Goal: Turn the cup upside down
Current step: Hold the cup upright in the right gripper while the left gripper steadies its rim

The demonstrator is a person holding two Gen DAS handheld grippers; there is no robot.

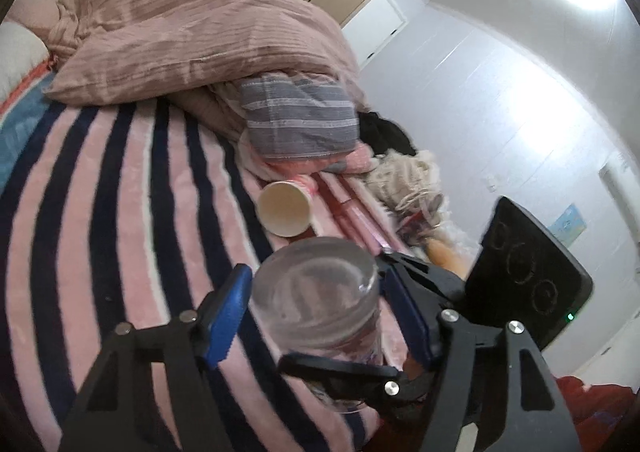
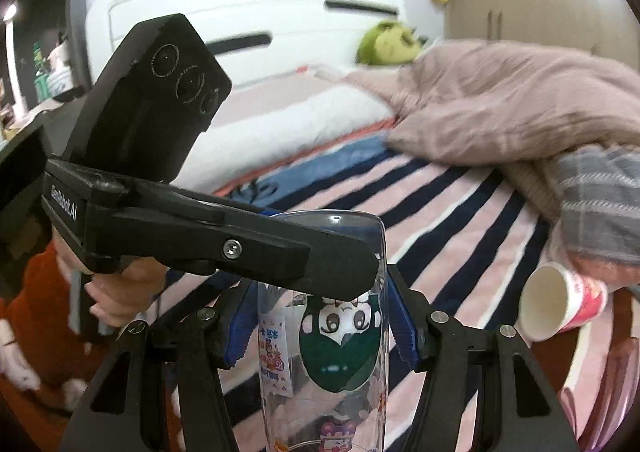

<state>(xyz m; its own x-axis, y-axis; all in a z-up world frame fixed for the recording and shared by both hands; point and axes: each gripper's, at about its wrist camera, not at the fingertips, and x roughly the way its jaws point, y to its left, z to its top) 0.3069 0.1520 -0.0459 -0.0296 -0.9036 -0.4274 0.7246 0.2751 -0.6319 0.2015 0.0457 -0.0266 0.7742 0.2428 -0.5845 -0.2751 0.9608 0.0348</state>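
The clear glass cup (image 2: 324,336) hangs above the striped blanket (image 1: 120,192), stickers inverted. Both grippers flank it: the left gripper (image 1: 316,312) and the right gripper (image 2: 320,316) each pinch its wall. It looks rigid, slick and breakable; mid-body is the safest hold.
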